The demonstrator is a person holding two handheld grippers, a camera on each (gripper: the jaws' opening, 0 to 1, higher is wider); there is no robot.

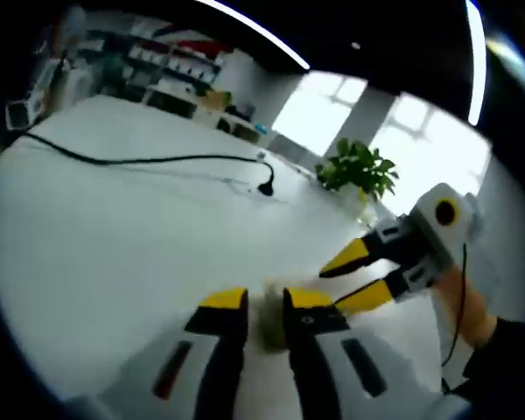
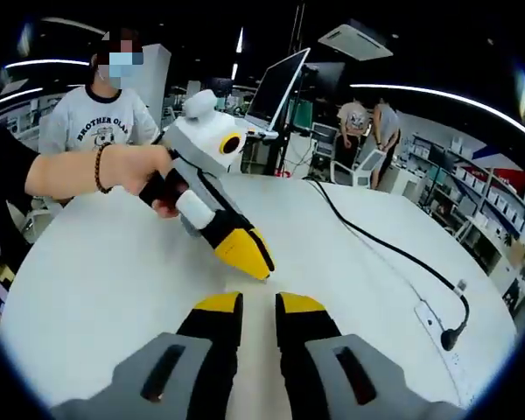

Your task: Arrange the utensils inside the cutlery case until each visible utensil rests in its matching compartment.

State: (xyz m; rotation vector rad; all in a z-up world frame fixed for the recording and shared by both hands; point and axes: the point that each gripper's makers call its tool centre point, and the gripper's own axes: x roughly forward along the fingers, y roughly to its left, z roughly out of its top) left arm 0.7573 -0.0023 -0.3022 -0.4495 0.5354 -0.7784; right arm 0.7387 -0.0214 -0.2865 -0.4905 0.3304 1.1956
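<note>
White table (image 1: 114, 254) is seen bare at frame centre | left gripper (image 1: 264, 302) jaws narrowly parted, blurred grey-green object between, unidentifiable | right gripper (image 2: 258, 302) jaws slightly parted, holding nothing | cutlery case and utensils unlocated; sorting judged not begun

Left gripper (image 1: 264, 302): yellow tips, black jaws, grey body with red mark. Right gripper (image 1: 357, 278): yellow tips, white housing. White table (image 1: 114, 245). Black cable (image 1: 149, 160) beyond jaws. Green plant (image 1: 359, 168). Person's white printed shirt (image 2: 101, 122); dark bead bracelet (image 2: 97, 168).
</note>
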